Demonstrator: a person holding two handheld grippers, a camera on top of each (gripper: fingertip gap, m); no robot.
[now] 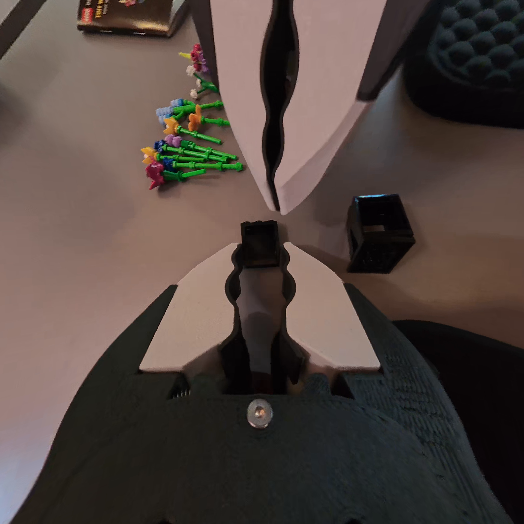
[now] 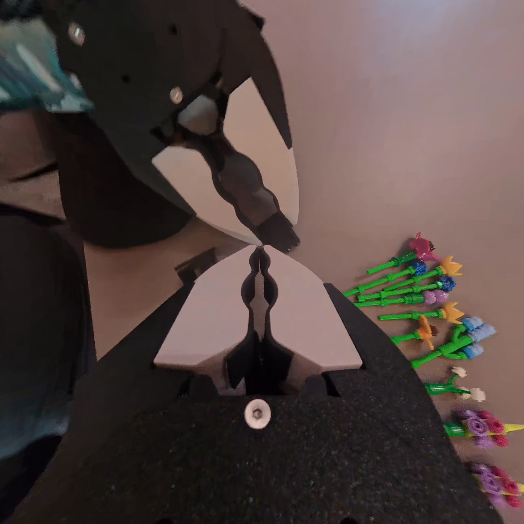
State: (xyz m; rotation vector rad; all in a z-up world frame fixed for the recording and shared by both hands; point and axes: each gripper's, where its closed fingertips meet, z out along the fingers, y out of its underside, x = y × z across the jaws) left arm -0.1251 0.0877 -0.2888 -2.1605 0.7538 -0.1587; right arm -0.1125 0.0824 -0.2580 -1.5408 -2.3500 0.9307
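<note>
My left gripper (image 1: 260, 246) is shut on a small black brick piece (image 1: 259, 243), held just above the table. My right gripper (image 2: 260, 247) is shut and empty; in the left wrist view it comes down from the top, its tips (image 1: 276, 208) just beyond the held piece. In the right wrist view the left gripper (image 2: 279, 235) shows with the black piece (image 2: 279, 231) between its tips, almost touching mine. A larger black box-shaped brick assembly (image 1: 378, 235) stands on the table to the right. Toy brick flowers with green stems (image 1: 187, 141) lie in a row to the left.
A dark toy box (image 1: 127, 17) lies at the far left of the grey table (image 1: 71, 170). A black bumpy cushion-like object (image 1: 479, 56) sits at the far right. Purple and pink flower clusters (image 2: 479, 428) lie at the right edge of the right wrist view. Only a small space, under 4 cm, lies between the two pairs of fingers.
</note>
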